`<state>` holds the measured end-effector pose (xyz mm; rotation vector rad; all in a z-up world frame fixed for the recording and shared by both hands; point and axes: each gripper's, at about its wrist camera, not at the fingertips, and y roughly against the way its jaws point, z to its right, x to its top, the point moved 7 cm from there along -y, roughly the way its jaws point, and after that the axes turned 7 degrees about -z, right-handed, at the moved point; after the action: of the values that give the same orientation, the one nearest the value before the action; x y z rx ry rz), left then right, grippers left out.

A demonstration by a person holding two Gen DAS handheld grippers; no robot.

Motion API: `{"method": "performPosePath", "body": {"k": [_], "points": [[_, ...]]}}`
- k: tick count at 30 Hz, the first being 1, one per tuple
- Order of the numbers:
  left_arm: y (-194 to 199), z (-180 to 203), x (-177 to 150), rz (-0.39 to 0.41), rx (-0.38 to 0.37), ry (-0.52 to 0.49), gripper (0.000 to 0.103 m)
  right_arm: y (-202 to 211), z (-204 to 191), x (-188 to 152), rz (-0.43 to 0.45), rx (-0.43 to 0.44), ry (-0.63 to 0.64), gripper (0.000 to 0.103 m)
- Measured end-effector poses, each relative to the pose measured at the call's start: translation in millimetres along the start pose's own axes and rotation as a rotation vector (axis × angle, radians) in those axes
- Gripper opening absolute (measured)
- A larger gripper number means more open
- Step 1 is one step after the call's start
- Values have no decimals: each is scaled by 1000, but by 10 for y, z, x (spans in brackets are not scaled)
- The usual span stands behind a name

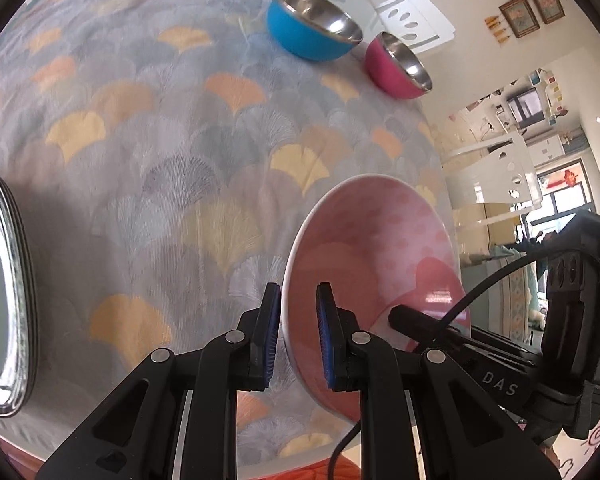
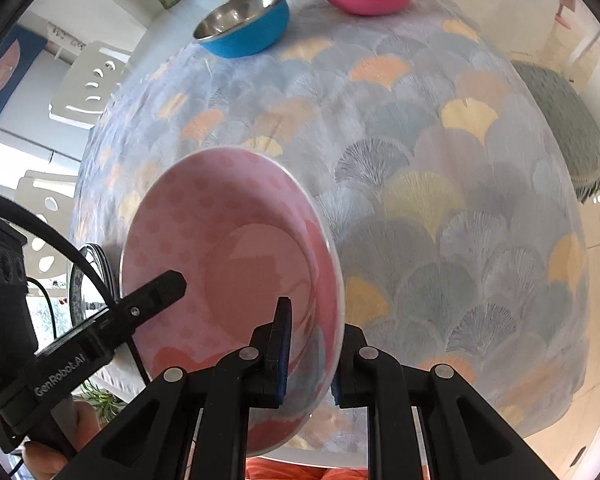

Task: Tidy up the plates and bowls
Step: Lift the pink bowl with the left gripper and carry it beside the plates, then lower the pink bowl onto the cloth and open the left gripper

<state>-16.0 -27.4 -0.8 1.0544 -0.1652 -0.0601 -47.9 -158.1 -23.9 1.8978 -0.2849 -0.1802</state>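
Observation:
A pink ceramic bowl [image 1: 364, 248] with a dotted inside hangs tilted above the tablecloth, gripped at two opposite sides of its rim. My left gripper [image 1: 298, 340] is shut on its rim, one blue pad inside and one outside. My right gripper [image 2: 310, 360] is shut on the other side of the pink bowl [image 2: 228, 248]. Each wrist view shows the other gripper reaching into the bowl. A blue steel bowl [image 1: 312, 28] and a magenta steel bowl [image 1: 396, 68] stand at the table's far end. A stack of patterned plates [image 1: 4, 292] lies at the left.
A ginkgo-leaf tablecloth [image 1: 160, 140] covers the round table. White chairs [image 1: 416, 16] stand behind the steel bowls and beside the table [image 2: 88, 84]. The plate stack [image 2: 88, 280] shows just past the pink bowl. A grey rug [image 2: 564, 120] lies on the floor at right.

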Motion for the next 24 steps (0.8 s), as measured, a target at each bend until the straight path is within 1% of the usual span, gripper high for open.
{"method": "performPosePath", "body": {"k": [4,8,11,13,17,20,24], "points": [[-33,-96,-13,3,-7,36,15,-44,70,-71,-16,43,-58,15],[16,-99,-52,18,-12,14,15,6,100,-133,8,39,-71,15],[78,-85,-52,32,0,-4,15,74,93,-161,23,39,-76,15],[143,-78,-68,50,10,-20,15,137,98,-183,40,37,-83,15],[273,-125,-124,82,59,-50,15,325,80,-259,94,7,-74,15],[386,-192,-161,92,45,-38,15,466,38,-324,126,-3,-71,15],[619,-189,-185,135,33,-46,15,735,-74,-397,188,2,-59,15]]}}
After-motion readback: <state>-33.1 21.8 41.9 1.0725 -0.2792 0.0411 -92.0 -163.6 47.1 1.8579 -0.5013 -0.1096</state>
